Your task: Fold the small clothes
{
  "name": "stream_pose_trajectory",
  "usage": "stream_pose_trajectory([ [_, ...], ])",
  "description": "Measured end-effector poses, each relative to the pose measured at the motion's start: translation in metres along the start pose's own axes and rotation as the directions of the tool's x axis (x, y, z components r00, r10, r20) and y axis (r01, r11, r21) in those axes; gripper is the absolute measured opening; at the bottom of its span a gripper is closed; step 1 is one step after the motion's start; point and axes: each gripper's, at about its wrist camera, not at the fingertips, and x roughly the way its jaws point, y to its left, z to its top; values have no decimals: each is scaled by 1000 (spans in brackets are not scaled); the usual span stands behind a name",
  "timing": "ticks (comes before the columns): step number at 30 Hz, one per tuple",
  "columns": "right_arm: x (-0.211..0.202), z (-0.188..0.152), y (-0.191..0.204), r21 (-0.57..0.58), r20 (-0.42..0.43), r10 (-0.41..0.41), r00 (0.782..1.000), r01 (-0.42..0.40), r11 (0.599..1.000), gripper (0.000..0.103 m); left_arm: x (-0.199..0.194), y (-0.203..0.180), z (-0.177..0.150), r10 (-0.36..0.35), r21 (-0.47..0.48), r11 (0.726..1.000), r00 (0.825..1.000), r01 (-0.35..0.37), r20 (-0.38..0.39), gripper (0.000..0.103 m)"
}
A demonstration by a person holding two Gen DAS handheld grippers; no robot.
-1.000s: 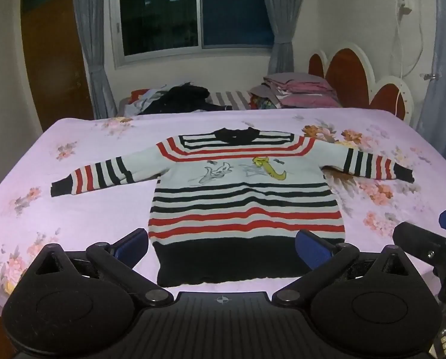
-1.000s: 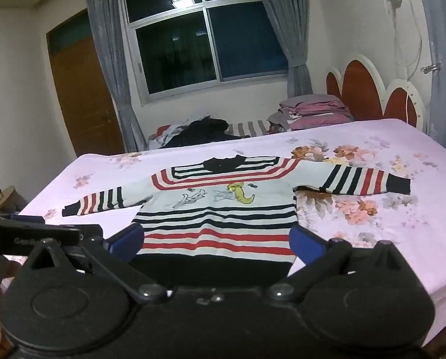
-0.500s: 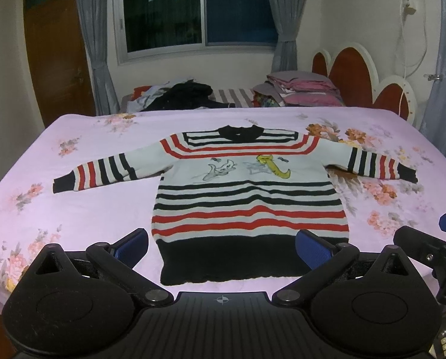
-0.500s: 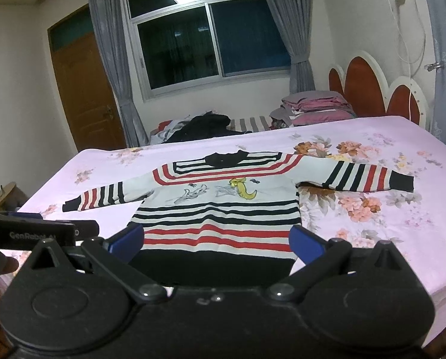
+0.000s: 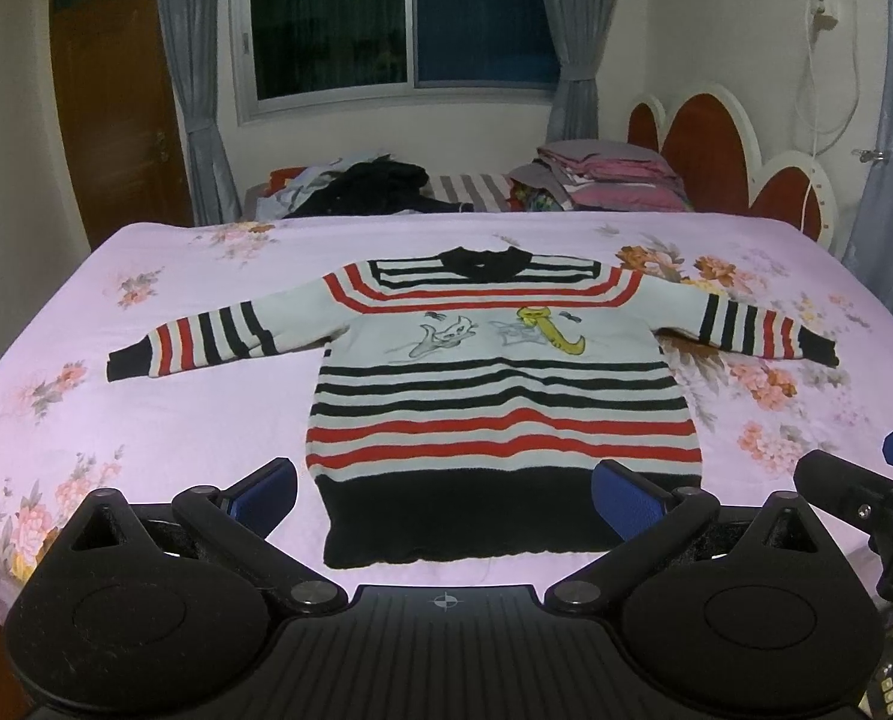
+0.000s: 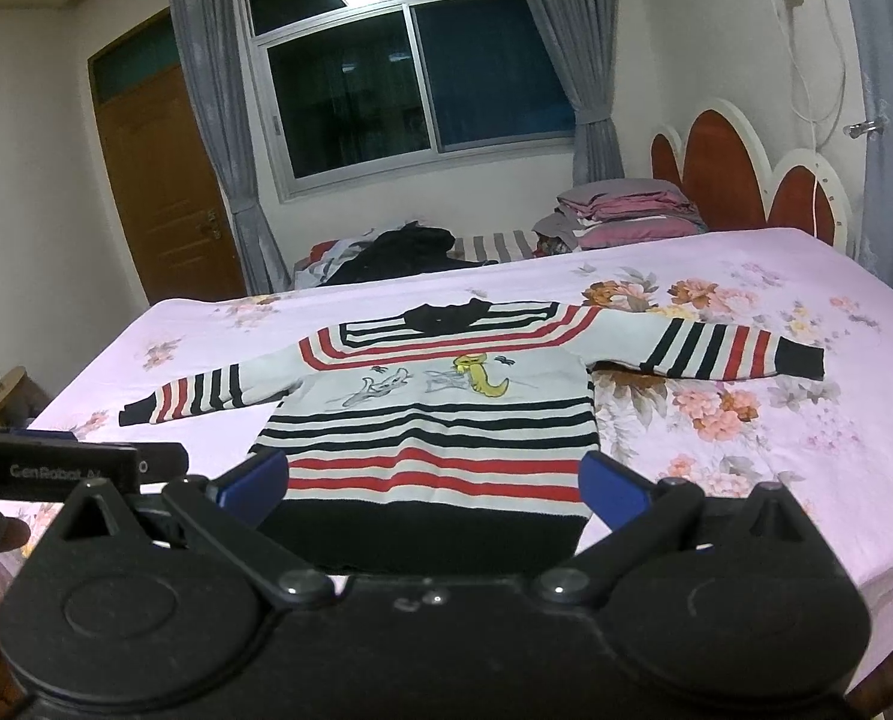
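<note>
A small striped sweater, white with red and black bands and a cartoon print, lies flat face up on the pink floral bed sheet, both sleeves spread out; it also shows in the right wrist view. My left gripper is open and empty, held above the sweater's black hem at the near bed edge. My right gripper is open and empty, also near the hem. The right gripper's tip shows at the right in the left wrist view.
A pile of dark clothes and a stack of folded bedding lie beyond the far edge of the bed. A red and white headboard stands at the right. A wooden door and a window are behind.
Both grippers have tilted up and drawn back slightly, so the sweater sits a little lower in each view. The sweater has not moved. Both jaws stay open.
</note>
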Motion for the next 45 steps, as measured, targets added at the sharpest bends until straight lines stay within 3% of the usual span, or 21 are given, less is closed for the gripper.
stream_pose_trajectory([
  [45,8,-1,7,-6,0,-17,1000,17,1000,103,5,7,1,-8,-13,1000,1000,8,-11,103],
])
